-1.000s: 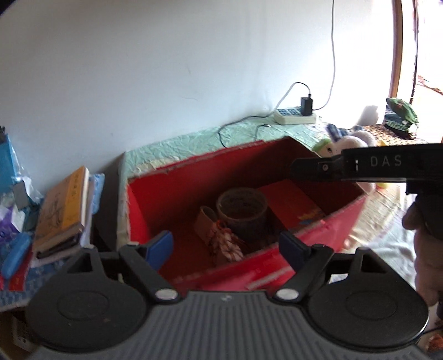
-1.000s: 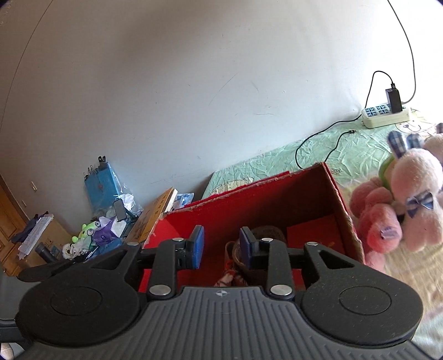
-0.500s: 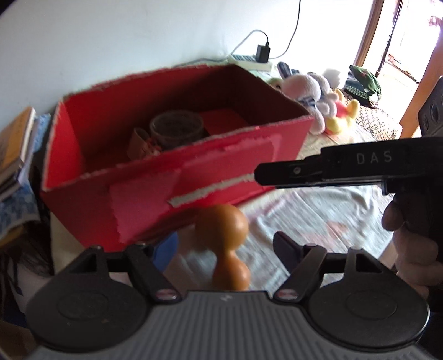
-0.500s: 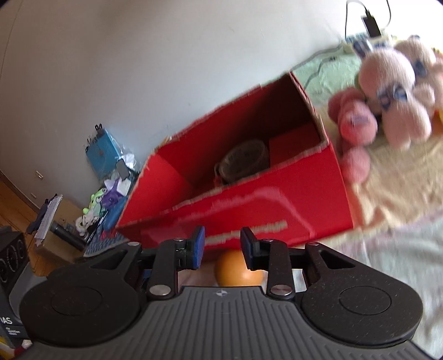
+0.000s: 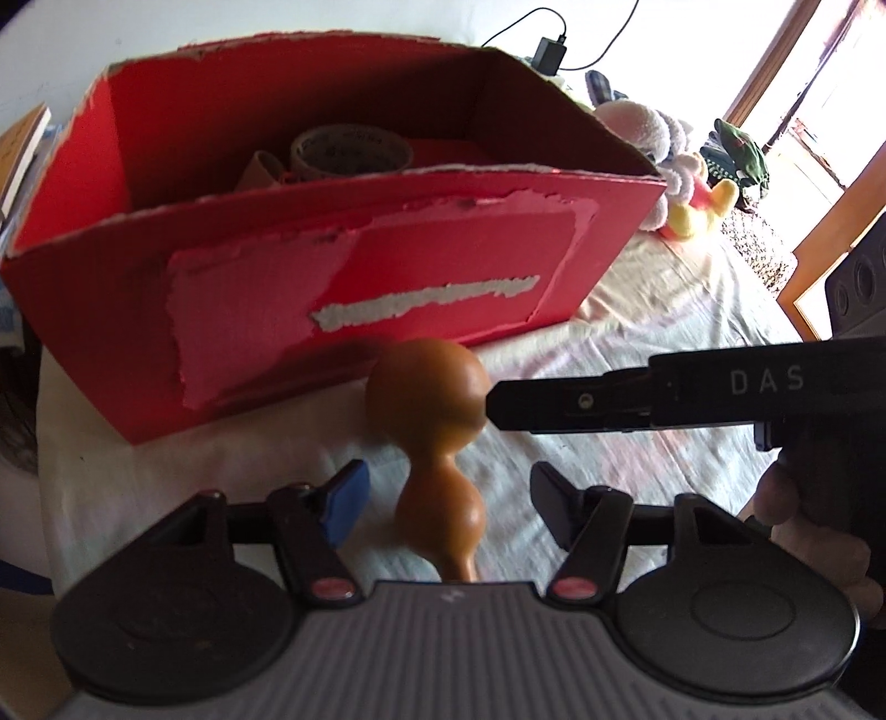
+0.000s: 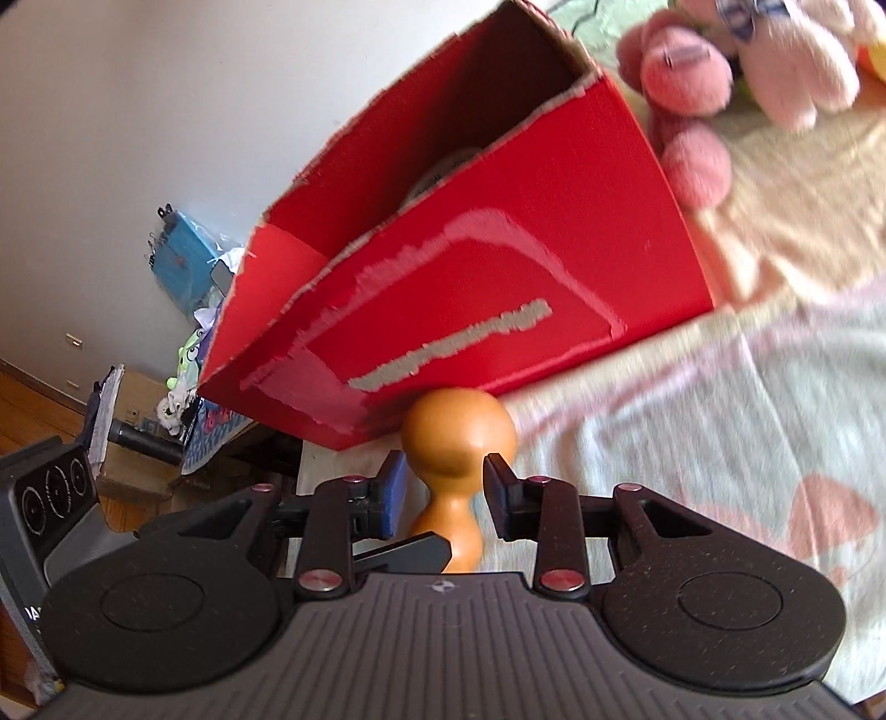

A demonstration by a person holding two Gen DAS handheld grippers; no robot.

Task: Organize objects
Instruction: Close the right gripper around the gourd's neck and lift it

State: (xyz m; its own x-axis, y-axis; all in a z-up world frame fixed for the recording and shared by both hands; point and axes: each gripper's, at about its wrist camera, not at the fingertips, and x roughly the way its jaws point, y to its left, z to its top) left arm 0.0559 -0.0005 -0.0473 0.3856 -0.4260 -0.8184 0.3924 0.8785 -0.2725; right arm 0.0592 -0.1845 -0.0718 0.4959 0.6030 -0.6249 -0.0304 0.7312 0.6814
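Note:
An orange-brown gourd (image 5: 432,421) lies on the pale bed cover in front of a red cardboard box (image 5: 354,266). My left gripper (image 5: 443,501) is open, its fingers on either side of the gourd's narrow part, not touching. My right gripper (image 6: 446,495) is open, its pads close on both sides of the gourd (image 6: 457,437); it also shows in the left wrist view (image 5: 498,401), reaching in from the right with its tip at the gourd's big bulb. The box (image 6: 470,288) holds a tape roll (image 5: 350,148) and a brown object.
Pink plush toys (image 6: 736,72) lie right of the box; a white and a yellow plush (image 5: 686,188) show in the left wrist view. A charger with cables (image 5: 551,52) lies behind the box. Clutter and a blue pack (image 6: 183,260) sit at the far left.
Both grippers have come down from above the box to the bed in front of it. The gourd now sits between both pairs of fingers. The right gripper has opened wider.

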